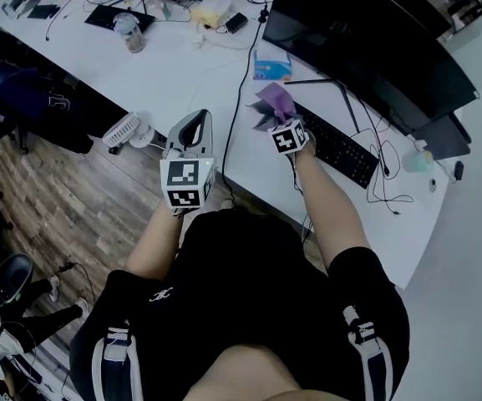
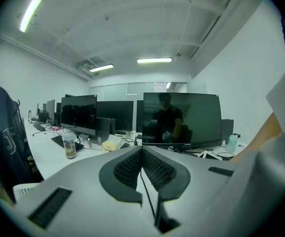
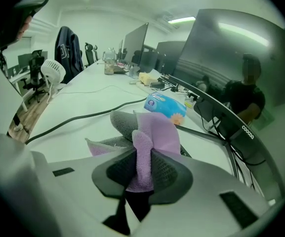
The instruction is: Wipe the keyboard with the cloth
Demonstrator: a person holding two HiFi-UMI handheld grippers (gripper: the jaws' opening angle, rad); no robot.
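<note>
Two grippers: left gripper [image 1: 202,115], right gripper [image 1: 278,117]. One cloth [image 1: 274,98], purple. Two keyboards: near keyboard [image 1: 341,150], far keyboard [image 2: 59,141]. One blue tissue pack [image 1: 271,67], one white desk fan [image 1: 122,129], one clear jar [image 1: 129,32]. Several monitors in a row along the desk (exact total not readable beyond the nearest monitor [image 2: 181,117]).

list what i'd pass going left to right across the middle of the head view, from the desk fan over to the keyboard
small white plastic desk fan → left gripper, jaws shut on nothing → purple microfibre cloth, pinched in the right gripper → flat black keyboard
</note>
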